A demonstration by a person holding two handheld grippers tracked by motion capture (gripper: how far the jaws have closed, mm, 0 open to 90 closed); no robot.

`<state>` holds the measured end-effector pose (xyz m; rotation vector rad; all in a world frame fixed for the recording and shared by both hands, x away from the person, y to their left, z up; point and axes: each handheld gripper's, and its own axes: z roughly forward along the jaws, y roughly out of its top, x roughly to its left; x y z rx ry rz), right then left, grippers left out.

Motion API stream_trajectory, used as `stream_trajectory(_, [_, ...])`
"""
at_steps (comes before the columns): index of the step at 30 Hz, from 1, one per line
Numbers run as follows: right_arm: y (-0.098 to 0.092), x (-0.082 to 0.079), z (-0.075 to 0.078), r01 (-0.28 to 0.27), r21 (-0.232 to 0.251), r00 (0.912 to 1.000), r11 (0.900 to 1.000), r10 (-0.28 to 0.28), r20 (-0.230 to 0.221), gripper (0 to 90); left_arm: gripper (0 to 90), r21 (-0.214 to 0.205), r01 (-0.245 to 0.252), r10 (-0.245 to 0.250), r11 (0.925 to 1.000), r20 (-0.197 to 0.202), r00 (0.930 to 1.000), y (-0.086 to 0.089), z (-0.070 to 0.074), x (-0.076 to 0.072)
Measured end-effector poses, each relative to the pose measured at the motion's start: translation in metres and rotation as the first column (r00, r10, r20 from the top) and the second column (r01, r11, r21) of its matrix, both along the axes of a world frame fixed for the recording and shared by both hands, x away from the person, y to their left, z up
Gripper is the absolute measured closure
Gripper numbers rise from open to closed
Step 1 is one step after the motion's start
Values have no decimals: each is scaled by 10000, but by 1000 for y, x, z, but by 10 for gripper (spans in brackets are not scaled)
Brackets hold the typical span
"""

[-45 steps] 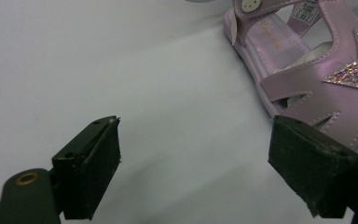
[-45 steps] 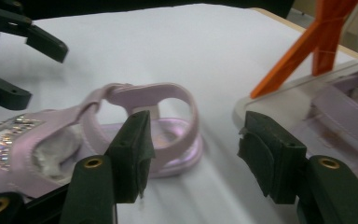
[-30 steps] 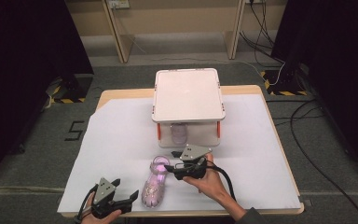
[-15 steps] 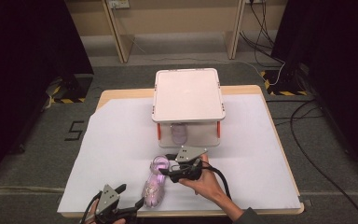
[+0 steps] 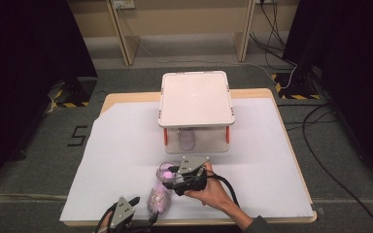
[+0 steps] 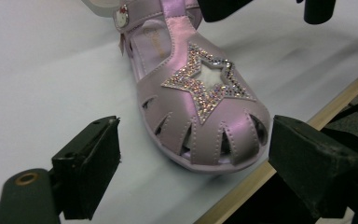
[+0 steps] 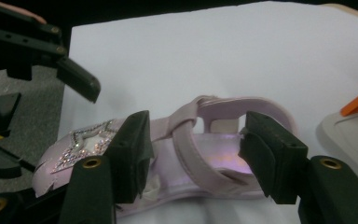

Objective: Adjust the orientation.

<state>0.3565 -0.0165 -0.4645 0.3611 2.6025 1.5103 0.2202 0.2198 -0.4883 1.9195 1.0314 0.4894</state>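
between right gripper fingers: pink sandal heel, strap.

I am holding my right tool at the heel of the pink sandal lying on the white-covered table, while my left tool is hovering beside its toe, near the table's front edge.

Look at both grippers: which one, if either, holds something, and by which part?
The right gripper holds the pink sandal across its heel and ankle strap. The left gripper is open around the toe, gripping nothing.
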Motion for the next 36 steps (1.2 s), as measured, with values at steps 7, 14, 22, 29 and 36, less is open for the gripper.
stream_trajectory(7, [-1,-4,0,-582,-496,9983,9971,582,-26,472,150,311,-82,82,9995,17,10000,-2,-1,3])
stream_trajectory(14, [-10,-17,1,-582,-884,9983,9944,574,-120,485,135,560,-459,460,9974,-4,9989,4,2,7])
stream_trajectory(22, [-26,-33,5,-341,-680,9941,9971,269,-1048,505,158,1221,-1431,1361,9821,638,9886,16,4,28])
stream_trajectory(29, [-24,-52,5,-412,-896,9882,9951,274,-1504,490,181,459,-1901,1892,9807,241,9816,29,1,60])
stream_trajectory(36, [-36,-55,26,120,-869,9967,9961,-189,-792,452,181,286,-1724,1719,9846,168,9850,31,6,49])
